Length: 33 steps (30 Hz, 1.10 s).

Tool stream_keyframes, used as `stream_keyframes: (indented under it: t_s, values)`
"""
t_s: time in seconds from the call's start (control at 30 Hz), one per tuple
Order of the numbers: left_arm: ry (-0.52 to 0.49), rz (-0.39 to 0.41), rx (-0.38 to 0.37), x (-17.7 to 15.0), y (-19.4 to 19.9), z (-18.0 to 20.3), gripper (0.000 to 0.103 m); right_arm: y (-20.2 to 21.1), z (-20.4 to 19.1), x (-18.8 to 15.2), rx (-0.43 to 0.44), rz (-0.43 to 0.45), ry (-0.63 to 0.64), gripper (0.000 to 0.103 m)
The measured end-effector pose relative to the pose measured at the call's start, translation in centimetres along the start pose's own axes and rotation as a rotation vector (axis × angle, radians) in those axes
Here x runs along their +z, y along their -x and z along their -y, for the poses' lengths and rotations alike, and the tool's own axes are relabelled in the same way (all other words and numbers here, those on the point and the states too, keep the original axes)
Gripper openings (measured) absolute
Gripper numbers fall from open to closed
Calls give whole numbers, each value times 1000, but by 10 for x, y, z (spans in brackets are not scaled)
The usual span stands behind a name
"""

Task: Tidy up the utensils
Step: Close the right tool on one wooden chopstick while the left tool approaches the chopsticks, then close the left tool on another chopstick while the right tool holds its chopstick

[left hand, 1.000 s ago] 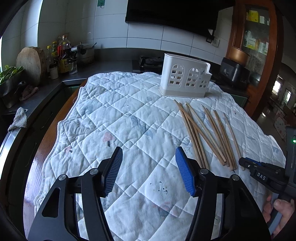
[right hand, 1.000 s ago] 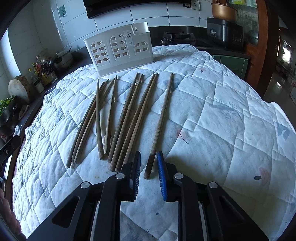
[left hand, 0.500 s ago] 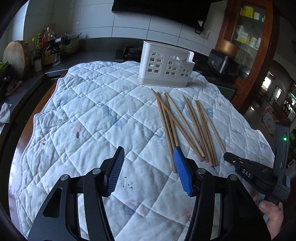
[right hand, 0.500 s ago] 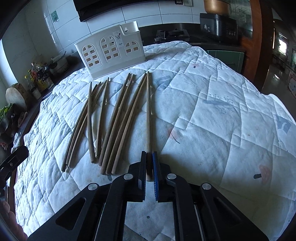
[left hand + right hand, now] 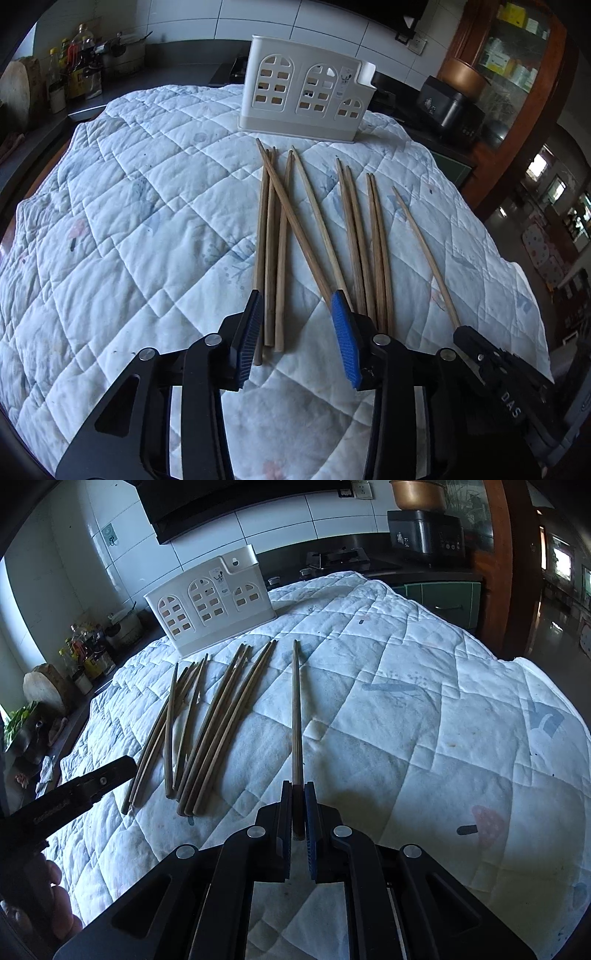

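While the right gripper [image 5: 297,805] clamps one chopstick [image 5: 296,709], the left gripper [image 5: 295,332] is closing around loose chopsticks [image 5: 275,251] before a white holder [image 5: 304,101].

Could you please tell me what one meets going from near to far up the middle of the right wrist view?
Right gripper, shut on the single chopstick → the bare stretch of quilted cloth beyond its far tip → white utensil holder → dark counter with the stove → white tiled wall.
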<state>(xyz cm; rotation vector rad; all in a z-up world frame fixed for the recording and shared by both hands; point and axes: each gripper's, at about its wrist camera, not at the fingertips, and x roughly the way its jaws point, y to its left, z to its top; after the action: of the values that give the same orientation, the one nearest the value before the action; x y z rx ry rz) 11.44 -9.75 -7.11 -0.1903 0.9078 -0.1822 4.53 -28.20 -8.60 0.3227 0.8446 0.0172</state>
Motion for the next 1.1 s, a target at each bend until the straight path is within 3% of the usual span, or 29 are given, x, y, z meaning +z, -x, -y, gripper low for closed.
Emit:
stream_keyframes:
  t_s: [0.4, 0.7, 1.1]
  values:
    - [47, -25, 3, 6, -29, 14, 16, -4, 16, -3, 55, -21, -26, 7]
    - [60, -30, 24, 8, -40, 16, 16, -6, 17, -2, 58, -28, -23, 7]
    - [-13, -1, 140, 5, -45, 32, 15, -10, 9, 1, 8, -40, 28, 7]
